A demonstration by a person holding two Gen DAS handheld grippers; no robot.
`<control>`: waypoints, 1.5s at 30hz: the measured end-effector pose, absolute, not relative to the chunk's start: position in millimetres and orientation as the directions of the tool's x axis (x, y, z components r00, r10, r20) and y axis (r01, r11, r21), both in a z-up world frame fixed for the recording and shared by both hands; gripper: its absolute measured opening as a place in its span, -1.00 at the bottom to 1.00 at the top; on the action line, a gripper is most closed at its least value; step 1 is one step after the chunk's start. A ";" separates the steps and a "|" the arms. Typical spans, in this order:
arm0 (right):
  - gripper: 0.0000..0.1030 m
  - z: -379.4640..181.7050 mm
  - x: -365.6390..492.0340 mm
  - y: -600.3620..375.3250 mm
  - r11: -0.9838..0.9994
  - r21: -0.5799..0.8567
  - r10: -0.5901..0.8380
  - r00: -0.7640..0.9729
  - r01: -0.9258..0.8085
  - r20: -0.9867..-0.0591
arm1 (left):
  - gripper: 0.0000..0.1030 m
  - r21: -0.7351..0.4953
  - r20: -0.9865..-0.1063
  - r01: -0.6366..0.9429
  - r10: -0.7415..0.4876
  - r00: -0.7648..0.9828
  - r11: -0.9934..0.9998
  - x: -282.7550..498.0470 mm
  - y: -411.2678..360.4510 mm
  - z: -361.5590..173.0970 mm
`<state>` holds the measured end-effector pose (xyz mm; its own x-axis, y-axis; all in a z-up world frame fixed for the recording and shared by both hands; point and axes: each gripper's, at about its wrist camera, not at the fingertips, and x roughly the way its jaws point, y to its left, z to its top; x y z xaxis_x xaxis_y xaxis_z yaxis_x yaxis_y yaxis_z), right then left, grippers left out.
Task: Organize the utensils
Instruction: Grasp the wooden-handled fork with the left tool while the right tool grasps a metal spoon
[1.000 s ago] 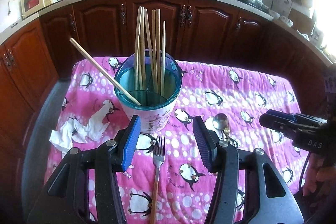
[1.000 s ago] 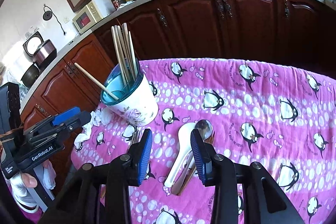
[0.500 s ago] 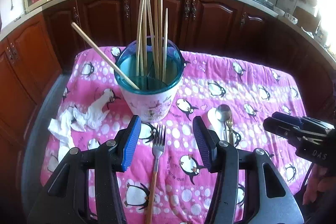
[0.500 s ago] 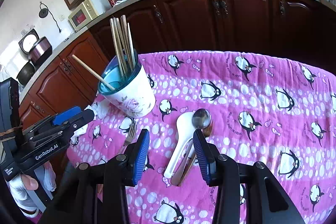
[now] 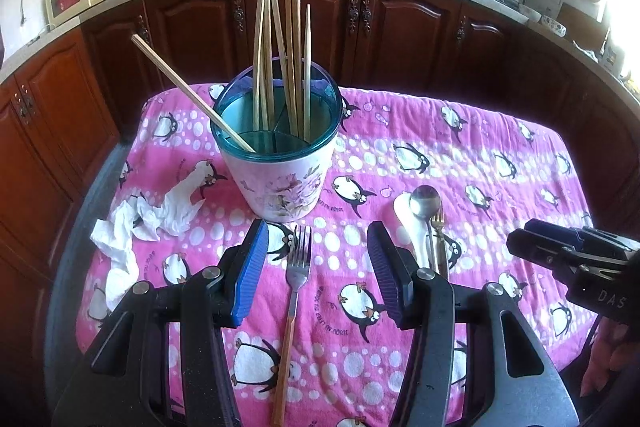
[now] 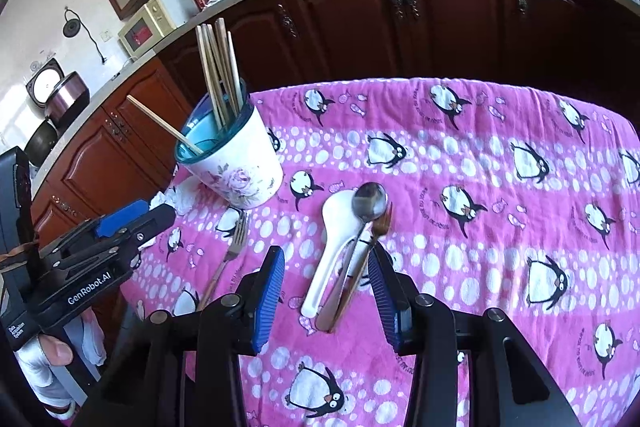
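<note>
A floral utensil cup (image 5: 280, 183) with a teal rim stands on the pink penguin cloth (image 5: 480, 163) and holds several wooden chopsticks (image 5: 280, 55). My left gripper (image 5: 316, 271) is open above a steel fork (image 5: 298, 267) with a wooden handle. My right gripper (image 6: 326, 295) is open over a white ceramic spoon (image 6: 330, 239), a steel spoon (image 6: 368, 205) and a small gold fork (image 6: 378, 231) lying together. The cup also shows in the right wrist view (image 6: 236, 167), up and left of the spoons.
Crumpled white tissues (image 5: 140, 223) lie left of the cup. Dark wooden kitchen cabinets (image 5: 400, 27) surround the table on the far and left sides. The other gripper appears at each view's side edge (image 5: 576, 259) (image 6: 92, 251).
Both grippers have drawn back and risen slightly, so the cup and utensils sit a little farther away. Both stay open. Nothing on the cloth has moved.
</note>
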<state>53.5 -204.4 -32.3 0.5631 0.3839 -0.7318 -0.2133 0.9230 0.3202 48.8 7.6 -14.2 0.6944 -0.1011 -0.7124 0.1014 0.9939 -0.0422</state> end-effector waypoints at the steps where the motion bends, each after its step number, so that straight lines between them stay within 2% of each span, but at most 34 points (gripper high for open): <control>1: -0.19 -33.3 52.9 -205.0 0.923 0.322 0.384 0.562 -0.210 -0.733 | -0.01 -0.045 -0.715 0.101 -0.102 0.692 0.994 48.5 7.6 -15.4; 12: -0.19 -46.4 46.2 -213.3 0.930 0.323 0.365 0.548 -0.176 -0.753 | -0.01 -0.057 -0.729 0.100 -0.110 0.675 0.993 46.8 5.8 -22.8; 22: -0.19 -60.7 58.6 -221.5 0.920 0.357 0.387 0.526 -0.162 -0.757 | -0.01 -0.174 -0.754 0.063 -0.174 0.633 0.983 52.6 28.8 -34.5; 25: -0.19 -70.6 70.9 -223.3 0.904 0.395 0.422 0.507 -0.166 -0.752 | -0.01 -0.179 -0.760 0.043 -0.166 0.629 0.983 53.5 37.3 -38.2; 28: -0.34 -80.5 87.5 -218.5 0.907 0.378 0.418 0.494 -0.183 -0.762 | -0.01 -0.189 -0.770 0.016 -0.158 0.618 0.982 55.0 46.8 -44.2; 35: -0.35 -96.5 140.2 -217.4 0.899 0.394 0.435 0.498 -0.192 -0.750 | -0.01 -0.211 -0.788 -0.011 -0.163 0.594 0.978 60.2 63.8 -55.4; 45: -0.39 -119.1 192.3 -209.0 0.904 0.357 0.426 0.450 -0.234 -0.785 | -0.01 -0.239 -0.831 0.014 -0.212 0.515 0.971 87.3 72.7 -85.6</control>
<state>192.3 -209.0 -119.1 0.4499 0.4262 -0.7848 -0.2344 0.9043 0.3567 87.3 72.7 -85.6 0.5150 -0.2121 -0.8305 0.0143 0.9709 -0.2391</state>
